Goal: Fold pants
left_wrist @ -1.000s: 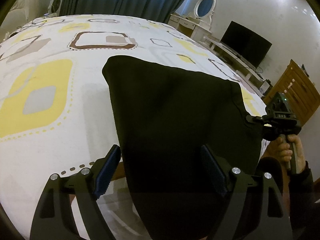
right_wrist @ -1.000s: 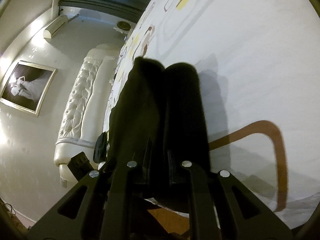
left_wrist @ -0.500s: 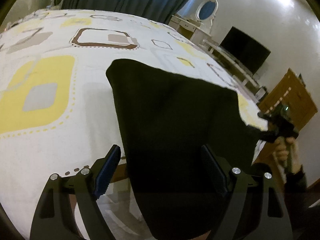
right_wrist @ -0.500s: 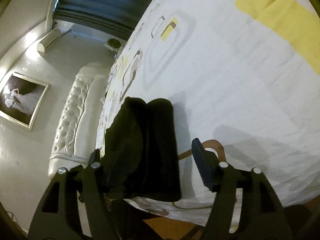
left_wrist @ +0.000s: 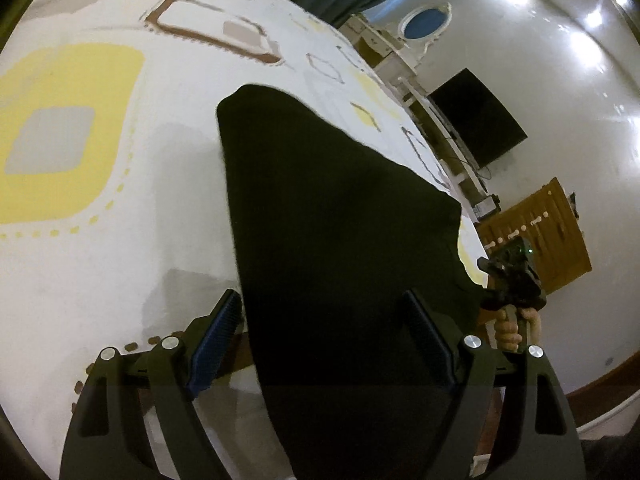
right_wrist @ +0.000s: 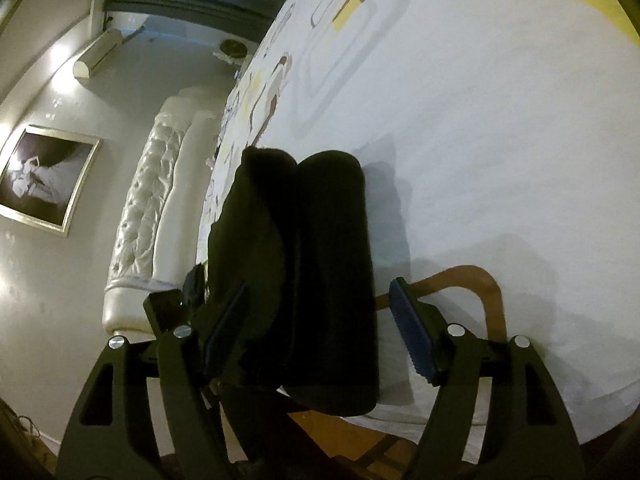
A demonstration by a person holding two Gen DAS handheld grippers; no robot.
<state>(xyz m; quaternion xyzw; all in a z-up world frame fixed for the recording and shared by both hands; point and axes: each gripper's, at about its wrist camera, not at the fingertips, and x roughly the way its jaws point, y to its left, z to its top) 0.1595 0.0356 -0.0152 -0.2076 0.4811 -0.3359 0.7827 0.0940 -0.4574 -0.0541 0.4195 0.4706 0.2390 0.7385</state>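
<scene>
While black pants (right_wrist: 304, 280) lie between fingers, right tool (right_wrist: 320, 328) just spread apart (left tool (left_wrist: 320, 340) apart too).

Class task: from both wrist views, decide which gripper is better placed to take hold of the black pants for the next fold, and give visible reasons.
Probably the left gripper: its open jaws straddle the black pants at the near edge. The right gripper has just been opening; the fabric lies between its pads, unpressed.
</scene>
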